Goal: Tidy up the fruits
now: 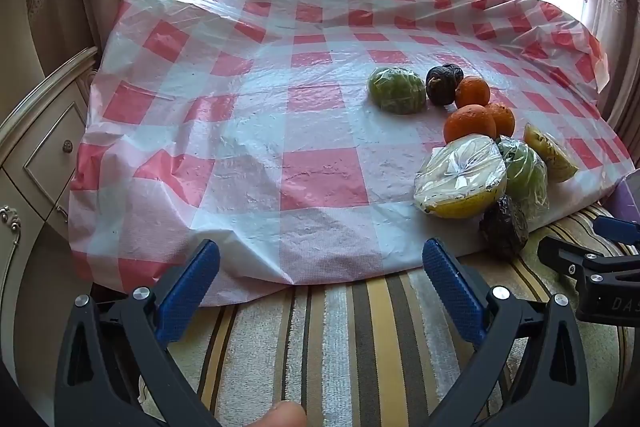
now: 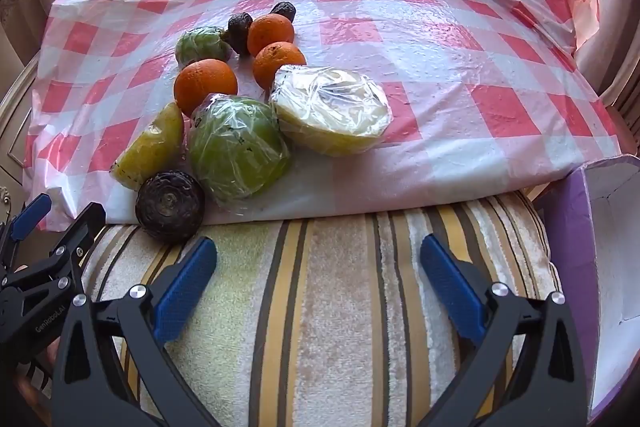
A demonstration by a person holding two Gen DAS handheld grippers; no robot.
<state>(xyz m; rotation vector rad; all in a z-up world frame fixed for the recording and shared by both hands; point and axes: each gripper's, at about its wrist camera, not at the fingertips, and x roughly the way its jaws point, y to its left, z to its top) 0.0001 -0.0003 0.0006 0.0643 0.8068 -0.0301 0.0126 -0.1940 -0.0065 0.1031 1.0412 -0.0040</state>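
On the checkered cloth that covers the counter, the left wrist view shows the fruits gathered toward the right side and the near edge: a wrapped green fruit, a dark wrinkled fruit, three oranges and a wrapped yellow half close together. The left gripper hangs over the striped towel before the near edge, its fingers wide apart with nothing between them. The right gripper appears at the right border.

In the right wrist view the same group lies near the near-left corner of the cloth, and a dark round fruit sits on the near edge, touching the towel. A big wrapped green fruit is just beside it. The right gripper is over the towel, fingers wide and empty. A purple box stands at the right.
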